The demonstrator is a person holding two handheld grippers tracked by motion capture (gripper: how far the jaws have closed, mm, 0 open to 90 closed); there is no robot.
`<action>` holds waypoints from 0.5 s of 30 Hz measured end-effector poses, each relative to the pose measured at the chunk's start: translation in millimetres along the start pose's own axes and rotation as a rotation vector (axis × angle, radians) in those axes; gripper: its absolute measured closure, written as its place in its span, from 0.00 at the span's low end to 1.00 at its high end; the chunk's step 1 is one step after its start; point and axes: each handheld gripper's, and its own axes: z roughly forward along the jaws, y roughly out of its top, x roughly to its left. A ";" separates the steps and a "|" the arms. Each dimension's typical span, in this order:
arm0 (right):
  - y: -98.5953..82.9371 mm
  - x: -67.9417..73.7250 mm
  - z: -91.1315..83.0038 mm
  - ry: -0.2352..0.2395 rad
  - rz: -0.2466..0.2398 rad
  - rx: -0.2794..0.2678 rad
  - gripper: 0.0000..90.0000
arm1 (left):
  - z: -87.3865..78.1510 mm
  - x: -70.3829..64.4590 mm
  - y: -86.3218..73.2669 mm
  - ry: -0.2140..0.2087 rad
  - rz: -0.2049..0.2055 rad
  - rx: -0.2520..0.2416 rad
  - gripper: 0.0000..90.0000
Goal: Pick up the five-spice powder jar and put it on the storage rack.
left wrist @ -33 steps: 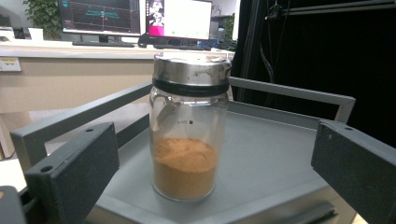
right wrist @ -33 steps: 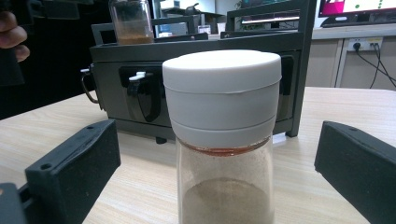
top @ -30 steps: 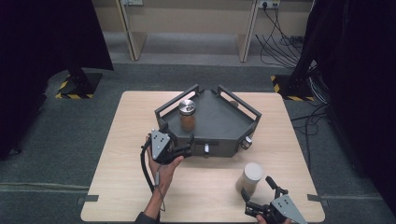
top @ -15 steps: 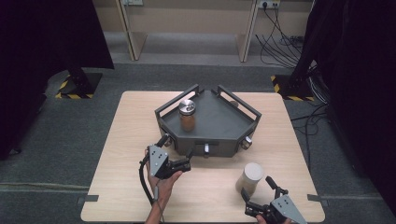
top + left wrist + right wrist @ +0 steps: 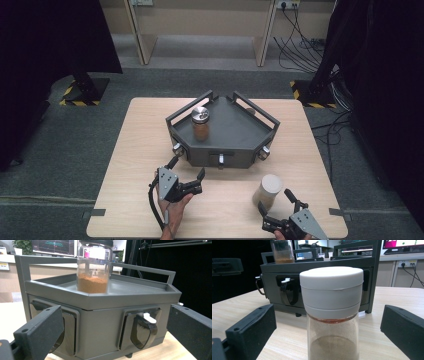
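Holding the left gripper (image 5: pixel 188 172) near the table's front edge, jaws spread and empty, just short of the grey tray stand (image 5: pixel 235 127) and facing its front panels. Standing on the stand's top deck, toward its left corner: a metal-lidded glass jar (image 5: pixel 200 122) part-filled with orange-brown powder. Centring, at right, the right gripper (image 5: pixel 277 209) on a white-capped jar (image 5: pixel 268 190) of pale powder standing on the wooden table (image 5: pixel 125 175) just in front of the stand; jaws spread wide on either side, not touching. Judging the step in hand as a grasp of this jar: advancing level, keeping the glass midway between the jaws, closing below the cap, avoiding any sideways nudge likely to tip it
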 end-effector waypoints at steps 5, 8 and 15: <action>0.0 0.0 -0.1 -0.001 0.001 0.000 0.00 | -5.2 -1.9 -8.5 -0.004 0.011 0.001 0.00; 0.0 0.1 0.0 0.000 0.000 0.000 0.00 | -8.0 -2.0 -13.8 -0.005 0.007 0.005 0.00; -0.1 -0.1 0.0 -0.001 0.000 0.000 0.00 | -13.1 -1.9 -23.8 -0.010 0.000 0.025 0.00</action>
